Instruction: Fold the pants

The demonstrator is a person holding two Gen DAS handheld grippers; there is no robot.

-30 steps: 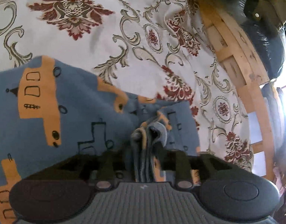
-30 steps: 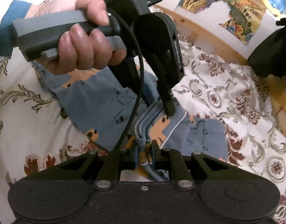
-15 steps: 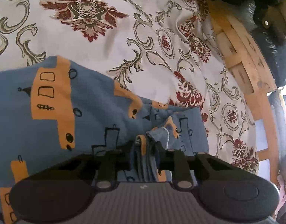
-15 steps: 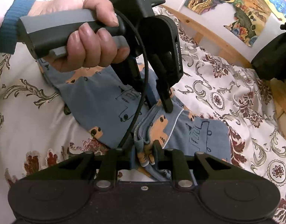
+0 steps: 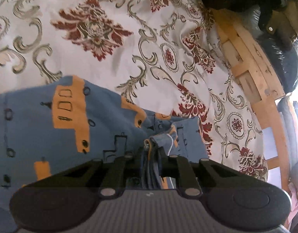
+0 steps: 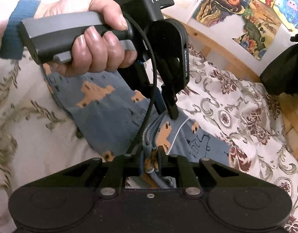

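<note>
Tools (image 5: 151, 156) on bunched knit pants (image 5: 42, 128)

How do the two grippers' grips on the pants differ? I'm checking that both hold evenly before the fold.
The left gripper pinches a thick bunch of stacked edges of the pants, plain blue between its fingers; the right gripper pinches a bunch showing orange print. The left gripper's bunch stands above its fingertips with a white cord; the right gripper's bunch also hangs below its fingers. Both are shut on the same blue pants, over the flowered bedcover.

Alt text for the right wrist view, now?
The right hand-held gripper is shut on bunched blue pants over a floral bedspread. Ahead, a hand holds the left hand-held gripper, pinching the same fabric.
</note>
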